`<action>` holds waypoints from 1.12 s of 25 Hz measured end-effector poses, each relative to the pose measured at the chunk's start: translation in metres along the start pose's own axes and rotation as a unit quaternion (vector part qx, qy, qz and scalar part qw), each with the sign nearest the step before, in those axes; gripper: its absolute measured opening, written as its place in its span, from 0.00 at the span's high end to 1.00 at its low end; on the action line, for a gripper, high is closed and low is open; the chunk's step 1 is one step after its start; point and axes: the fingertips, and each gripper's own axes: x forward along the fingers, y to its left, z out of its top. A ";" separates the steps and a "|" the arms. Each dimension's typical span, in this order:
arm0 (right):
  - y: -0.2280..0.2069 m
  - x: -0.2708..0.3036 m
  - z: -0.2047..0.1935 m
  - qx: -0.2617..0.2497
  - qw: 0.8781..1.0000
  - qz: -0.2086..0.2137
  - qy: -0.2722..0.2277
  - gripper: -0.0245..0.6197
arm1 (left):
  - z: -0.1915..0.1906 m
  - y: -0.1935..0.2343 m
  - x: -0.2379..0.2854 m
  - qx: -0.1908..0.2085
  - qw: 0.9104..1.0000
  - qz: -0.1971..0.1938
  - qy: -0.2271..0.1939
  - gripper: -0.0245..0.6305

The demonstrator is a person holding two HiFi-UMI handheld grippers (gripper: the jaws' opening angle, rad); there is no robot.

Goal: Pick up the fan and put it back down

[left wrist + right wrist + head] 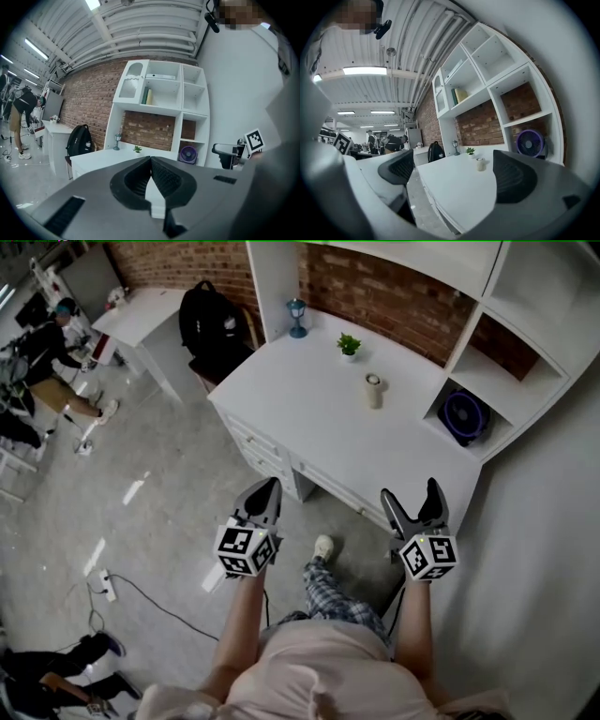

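Fan (464, 415): round, purple, grilled

Purple fan (464, 415), white desk (309, 413), red brick wall (394, 306), black backpack (211, 322)

**Room setting.** A white bench (319, 427) with drawers (255, 454) in its front stands against a red brick wall (384, 296). A white shelving unit (534, 287) with open compartments rises over the bench's back and right end. The floor (169, 512) is grey and glossy, and a power strip (108, 585) with its cable lies on it. A second white table (141, 320) stands at far left, with a black backpack (211, 320) between it and the bench. Overhead, a white ribbed ceiling (140, 33) carries strip lights (364, 71).
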 end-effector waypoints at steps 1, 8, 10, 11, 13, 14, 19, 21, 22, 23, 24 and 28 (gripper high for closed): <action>-0.004 0.014 0.002 0.001 1.000 0.001 0.001 0.16 | 0.004 0.006 0.013 0.001 1.000 0.000 0.001 0.92; -0.039 0.101 0.014 0.003 1.000 -0.005 0.010 0.16 | 0.024 0.040 0.104 0.000 1.000 -0.007 0.012 0.92; -0.052 0.124 0.014 0.002 1.000 -0.006 0.012 0.16 | 0.027 0.048 0.132 0.001 1.000 -0.007 0.012 0.92; -0.059 0.135 0.014 0.001 1.000 -0.008 0.013 0.16 | 0.029 0.052 0.146 0.002 1.000 -0.009 0.012 0.92; -0.071 0.158 0.014 0.000 1.000 -0.012 0.016 0.16 | 0.033 0.061 0.175 0.005 1.000 -0.012 0.013 0.92; -0.076 0.169 0.014 0.000 1.000 -0.014 0.017 0.16 | 0.036 0.065 0.190 0.006 1.000 -0.014 0.013 0.92; -0.099 0.224 0.018 -0.002 1.000 -0.014 0.026 0.16 | 0.048 0.077 0.258 0.013 0.999 -0.028 0.012 0.92; -0.105 0.241 0.020 -0.003 1.000 -0.013 0.028 0.16 | 0.052 0.081 0.280 0.018 0.999 -0.030 0.013 0.92; -0.108 0.249 0.022 -0.003 1.000 -0.014 0.028 0.16 | 0.054 0.082 0.289 0.020 0.999 -0.032 0.014 0.92; -0.110 0.256 0.023 -0.004 0.999 -0.015 0.029 0.16 | 0.057 0.083 0.297 0.022 0.999 -0.034 0.014 0.92; -0.113 0.261 0.024 -0.003 0.999 -0.016 0.030 0.16 | 0.058 0.084 0.304 0.022 0.999 -0.037 0.015 0.92; -0.120 0.277 0.025 0.001 0.999 -0.028 0.034 0.16 | 0.059 0.087 0.326 0.024 0.998 -0.051 0.023 0.92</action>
